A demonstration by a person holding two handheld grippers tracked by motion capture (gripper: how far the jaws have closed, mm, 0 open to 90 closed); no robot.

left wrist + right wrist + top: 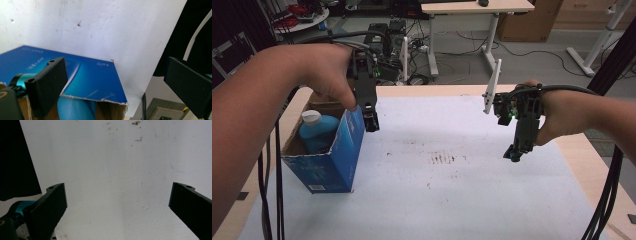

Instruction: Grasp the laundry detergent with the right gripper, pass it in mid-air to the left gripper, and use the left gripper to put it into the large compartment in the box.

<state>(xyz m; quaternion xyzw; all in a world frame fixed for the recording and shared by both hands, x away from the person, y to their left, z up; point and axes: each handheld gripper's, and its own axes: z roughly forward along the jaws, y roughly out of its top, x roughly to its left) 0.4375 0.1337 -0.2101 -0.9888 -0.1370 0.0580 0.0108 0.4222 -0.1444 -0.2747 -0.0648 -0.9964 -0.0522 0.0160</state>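
Now your left gripper points down at the near right corner of the blue box, jaws spread wide and empty; the blue bottle stands inside. Your right gripper hangs tilted over the white cover, jaws wide.

Inside the blue cardboard box, the blue bottle showed just its white cap and shoulder; the box walls hid the rest. The print on the box's side was too small to read. Beside the box, the left gripper had its fingertips bunched, their gap unclear in the high view.
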